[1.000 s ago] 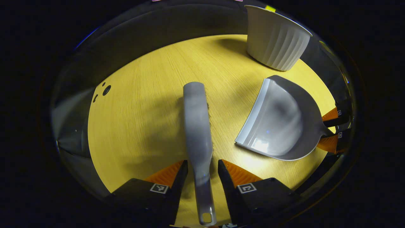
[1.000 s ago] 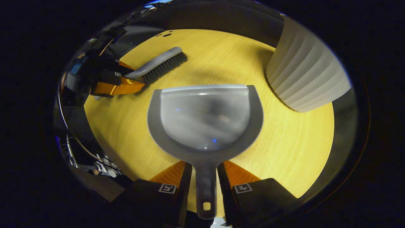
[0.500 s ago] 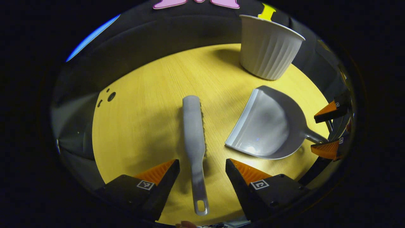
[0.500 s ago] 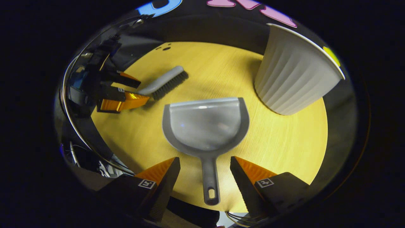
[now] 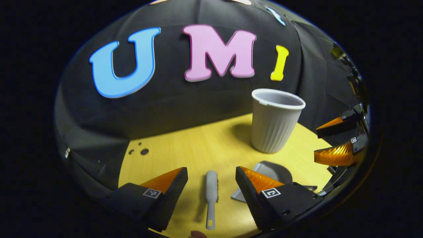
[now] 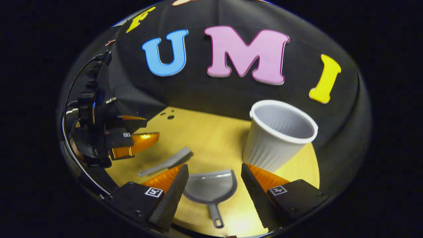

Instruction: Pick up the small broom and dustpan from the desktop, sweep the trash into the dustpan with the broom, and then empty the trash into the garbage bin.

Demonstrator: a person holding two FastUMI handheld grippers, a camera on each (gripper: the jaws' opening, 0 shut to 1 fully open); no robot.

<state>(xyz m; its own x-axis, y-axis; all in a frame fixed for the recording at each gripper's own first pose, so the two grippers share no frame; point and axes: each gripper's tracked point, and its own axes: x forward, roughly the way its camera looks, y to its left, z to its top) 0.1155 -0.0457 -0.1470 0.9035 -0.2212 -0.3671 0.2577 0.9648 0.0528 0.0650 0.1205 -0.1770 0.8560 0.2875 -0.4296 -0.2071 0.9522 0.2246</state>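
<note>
Broom [image 5: 211,191] first — a small grey plastic hand brush with dark bristles along one edge — lies flat on the yellow wood-grain desktop [image 5: 185,148], toward its left half. In the left gripper view its long axis runs straight away from the camera, handle end nearest, centred in the gap of the left gripper [image 5: 211,177], whose fingers stand wide apart and hold nothing. The gripper hangs above the brush, well clear of it. Judged from this, the left hand is the nearer one for the broom, and a straight descent would bring the fingers to either side of the handle without any turning.

To the right of the broom lies the grey plastic dustpan [image 6: 211,188], scoop mouth facing the back wall, its stubby handle pointing toward the camera in the right gripper view. The right gripper [image 6: 214,178] is lined up over it in the same fashion — fingers spread wide, empty, raised off the table. The pan's handle sits between them, so the right hand seems the natural one for it.

Farthest right, just behind the dustpan, stands the ribbed grey plastic garbage bin [image 6: 277,135], upright and open-topped. No trash can be made out on the desktop.
</note>
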